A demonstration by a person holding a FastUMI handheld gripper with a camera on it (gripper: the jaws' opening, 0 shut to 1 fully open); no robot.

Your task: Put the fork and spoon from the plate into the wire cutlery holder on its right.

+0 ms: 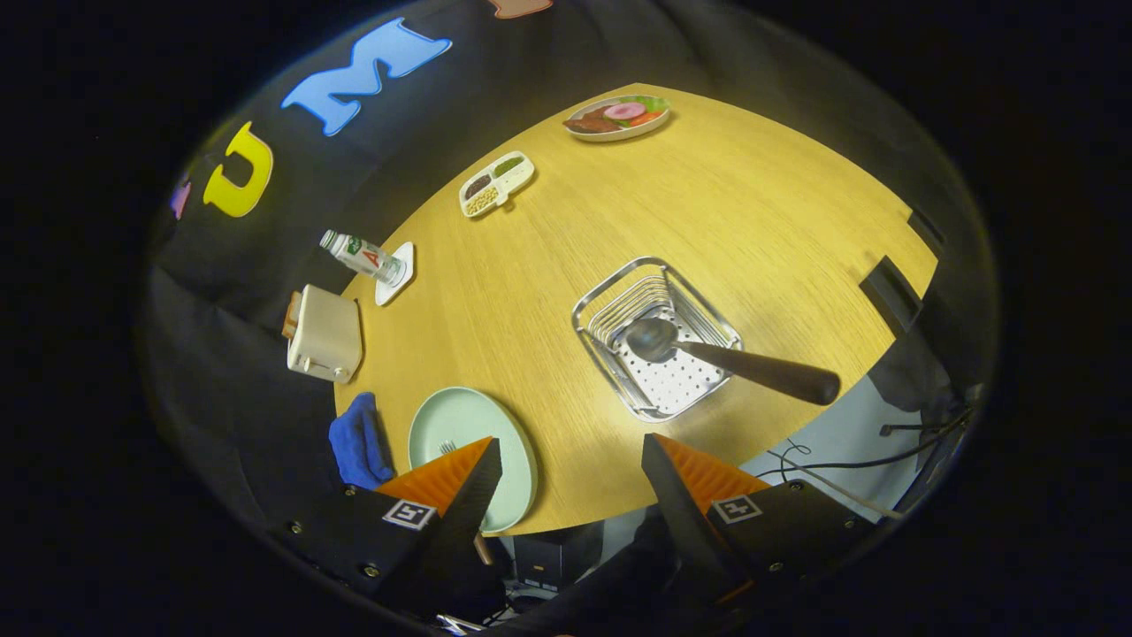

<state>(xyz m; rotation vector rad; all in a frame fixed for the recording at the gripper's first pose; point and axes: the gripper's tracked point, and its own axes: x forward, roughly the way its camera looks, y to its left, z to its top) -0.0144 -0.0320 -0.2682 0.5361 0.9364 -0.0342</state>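
Note:
The wire cutlery holder (656, 337) stands on the wooden table, beyond my fingers and a little to the right. A spoon (730, 361) with a dark handle lies in it, bowl on the perforated floor, handle sticking out over the holder's near right rim. The pale green plate (460, 425) sits near the table's front edge, partly behind my left finger (460, 482). The fork's tines (447, 447) peek out on the plate just above that finger; the rest of the fork is hidden. My gripper (573, 460) is open, held above the table edge, with nothing between its fingers.
A blue cloth (357, 441) lies left of the plate. Further left are a cream toaster (325, 334) and a bottle (363, 255) on a white coaster. A divided snack tray (495, 183) and a plate of food (617, 117) sit at the far side. Cables (849, 460) hang past the right edge.

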